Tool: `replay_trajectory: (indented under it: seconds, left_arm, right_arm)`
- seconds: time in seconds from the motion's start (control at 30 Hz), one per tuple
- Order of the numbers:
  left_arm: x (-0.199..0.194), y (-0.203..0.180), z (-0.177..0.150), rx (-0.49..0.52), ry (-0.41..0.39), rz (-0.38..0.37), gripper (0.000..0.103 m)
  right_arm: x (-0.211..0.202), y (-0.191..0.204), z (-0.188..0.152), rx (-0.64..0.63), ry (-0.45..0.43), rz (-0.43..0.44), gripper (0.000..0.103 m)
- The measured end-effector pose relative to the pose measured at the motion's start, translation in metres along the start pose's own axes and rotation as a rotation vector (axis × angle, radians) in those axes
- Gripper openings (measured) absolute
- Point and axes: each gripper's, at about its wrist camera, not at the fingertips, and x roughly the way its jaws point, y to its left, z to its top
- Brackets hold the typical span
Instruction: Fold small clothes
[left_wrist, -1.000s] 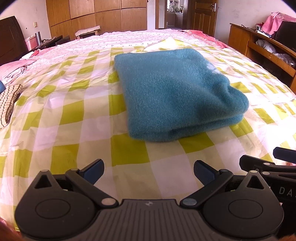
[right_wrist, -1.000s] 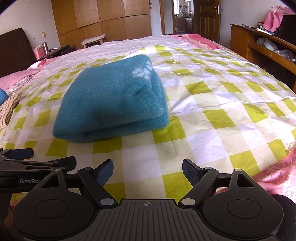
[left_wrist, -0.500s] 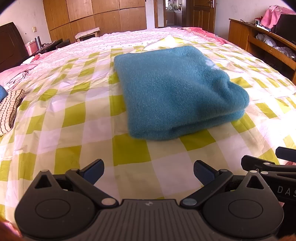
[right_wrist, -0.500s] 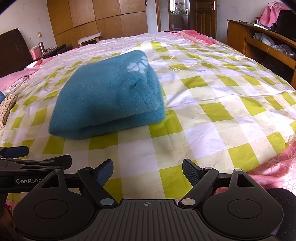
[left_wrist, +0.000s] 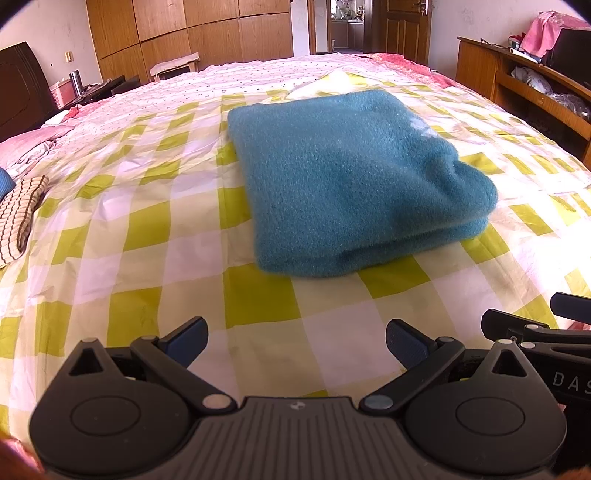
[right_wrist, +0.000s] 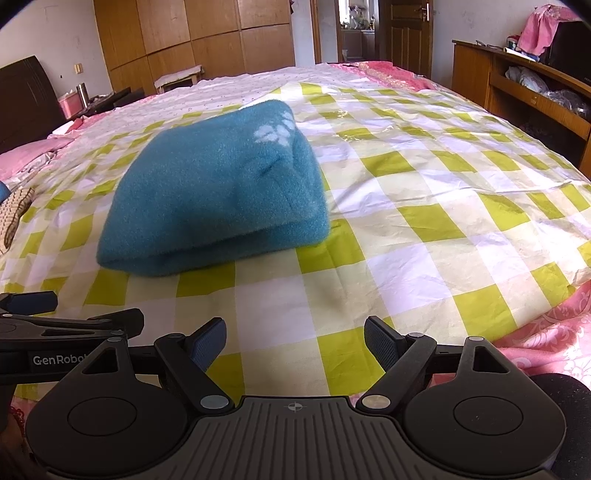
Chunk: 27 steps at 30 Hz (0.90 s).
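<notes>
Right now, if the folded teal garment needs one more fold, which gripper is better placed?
Left, marginally. The left gripper is open with the garment almost straight ahead; from the right gripper, also open, it lies off to the left.

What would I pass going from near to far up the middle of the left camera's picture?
Left tool, open → green-checked sheet → folded blue fleece garment → pink flowered bedspread → wooden wardrobe on the far wall.
</notes>
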Motion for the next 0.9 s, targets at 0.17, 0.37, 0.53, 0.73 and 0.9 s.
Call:
replay_trajectory:
  seconds: [0.17, 0.37, 0.53, 0.73, 0.9]
  left_arm:
    - [0.0000, 0.0000, -0.0003, 0.000, -0.001, 0.000, 0.103]
    - [0.0002, -0.0004, -0.0013, 0.002, -0.004, 0.000, 0.103]
    - [0.0003, -0.0004, -0.0012, 0.001, -0.003, 0.000, 0.103]
    - [0.0005, -0.0006, -0.0014, 0.001, -0.002, 0.000, 0.103]
    - [0.0009, -0.0012, -0.0019, 0.002, -0.003, -0.001, 0.103]
  right_arm:
    - [-0.0001, 0.0001, -0.0003, 0.000, -0.001, 0.000, 0.084]
    - [-0.0002, 0.0004, -0.0007, 0.000, -0.001, -0.001, 0.084]
    - [-0.0001, 0.0009, -0.0014, 0.001, 0.002, -0.002, 0.084]
    - [0.0001, 0.0007, -0.0012, 0.001, 0.002, -0.001, 0.084]
    - [0.0010, 0.0005, -0.0031, 0.000, 0.003, -0.002, 0.084]
